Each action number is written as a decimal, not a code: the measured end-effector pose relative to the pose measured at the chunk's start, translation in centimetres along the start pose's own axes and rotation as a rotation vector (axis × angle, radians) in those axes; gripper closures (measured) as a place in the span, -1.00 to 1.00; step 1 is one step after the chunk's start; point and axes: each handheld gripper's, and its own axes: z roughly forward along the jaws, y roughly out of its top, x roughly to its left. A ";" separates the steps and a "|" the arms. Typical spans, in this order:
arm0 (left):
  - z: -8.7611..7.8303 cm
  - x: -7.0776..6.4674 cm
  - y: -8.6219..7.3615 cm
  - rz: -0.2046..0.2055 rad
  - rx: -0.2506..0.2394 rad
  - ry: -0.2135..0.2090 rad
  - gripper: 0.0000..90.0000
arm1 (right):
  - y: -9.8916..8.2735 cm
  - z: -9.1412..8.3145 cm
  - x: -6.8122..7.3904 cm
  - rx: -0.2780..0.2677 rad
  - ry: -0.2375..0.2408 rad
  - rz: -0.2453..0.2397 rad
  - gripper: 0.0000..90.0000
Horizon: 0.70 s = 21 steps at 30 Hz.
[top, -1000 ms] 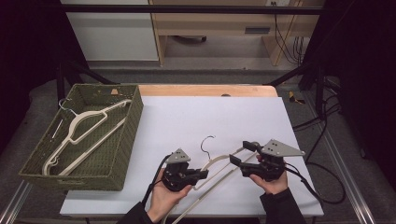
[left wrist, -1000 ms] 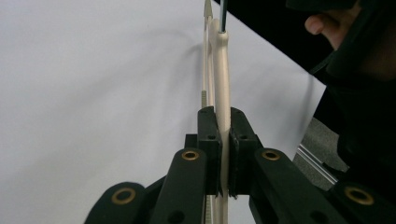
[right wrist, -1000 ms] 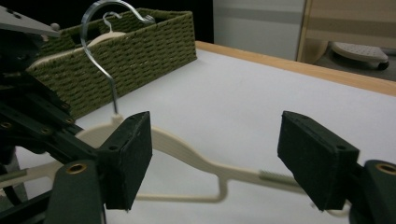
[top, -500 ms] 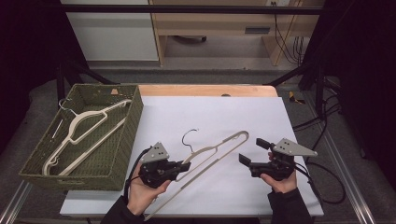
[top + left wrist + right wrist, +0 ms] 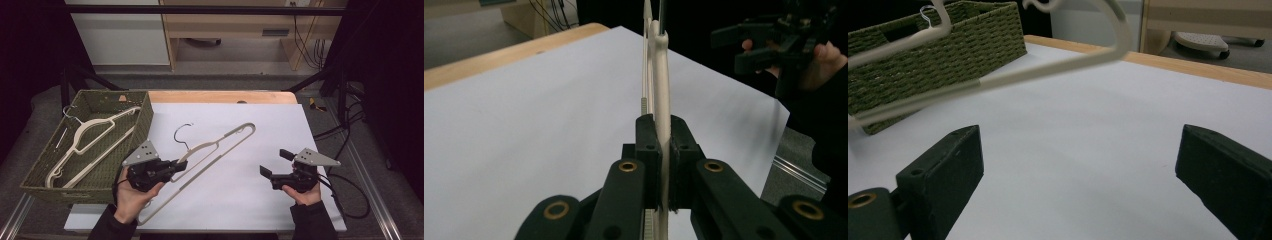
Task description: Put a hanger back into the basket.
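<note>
The cream plastic hanger (image 5: 215,150) is hanging tilted above the white desk (image 5: 260,125), clamped at one arm by the left gripper (image 5: 181,164), whose jaws are pressing tight on the thin bar. It is looking light and stiff but long, so it is likely swinging easily about a single grip; a hold near the neck below the wire hook (image 5: 181,134) would probably steady it best. The right gripper (image 5: 272,164) is standing wide and empty, its jaws having just been opening. The green woven basket (image 5: 145,117) at the left is already holding another hanger (image 5: 90,140).
</note>
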 end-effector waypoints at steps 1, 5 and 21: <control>0.0 0.0 0.0 0.000 0.000 0.000 0.91 | 0.0 0.0 0.0 0.000 0.000 0.000 -0.88; -1.7 1.2 1.4 -0.002 -0.014 0.001 0.91 | 0.0 -0.1 -0.2 0.001 -0.012 -0.001 -0.88; -8.3 7.6 5.8 0.034 -0.013 0.096 0.91 | 0.1 -0.6 -0.4 -0.013 -0.011 0.007 -0.88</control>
